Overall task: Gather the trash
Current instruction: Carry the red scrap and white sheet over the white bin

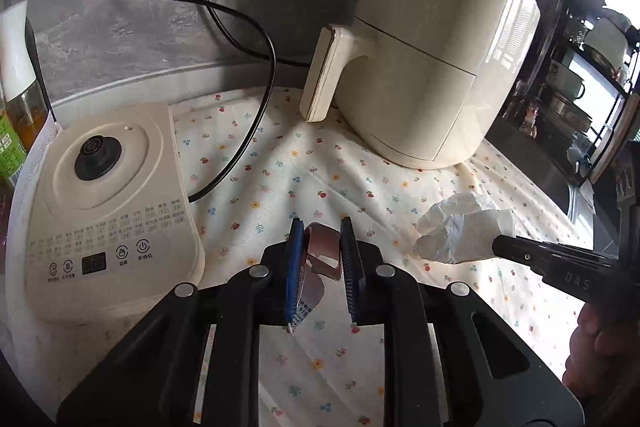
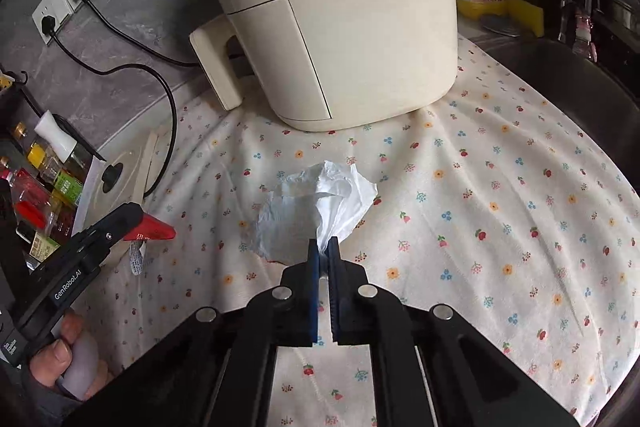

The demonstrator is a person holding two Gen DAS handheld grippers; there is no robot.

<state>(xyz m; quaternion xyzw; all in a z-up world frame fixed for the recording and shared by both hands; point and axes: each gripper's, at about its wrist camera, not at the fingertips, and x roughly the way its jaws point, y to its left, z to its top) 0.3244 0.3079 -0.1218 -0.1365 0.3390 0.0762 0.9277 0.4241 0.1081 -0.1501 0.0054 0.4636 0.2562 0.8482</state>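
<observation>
Left wrist view: left gripper (image 1: 320, 247) pinching red wrapper (image 1: 322, 255), crumpled foil-like scrap, between blue pads (image 1: 294, 267), over floral cloth (image 1: 360, 187) near front edge. Right wrist view: right gripper (image 2: 324, 255) pressed nearly together on corner of crumpled white tissue (image 2: 316, 203), mid-cloth, in front of cream air fryer (image 2: 340, 15). Both pieces likely featherlight, soft, crushable, no breakage risk. Wrapper probably slick; grip across folded middle safest. Tissue liable to tear at thin edge; hold deeper in bunched part.
</observation>
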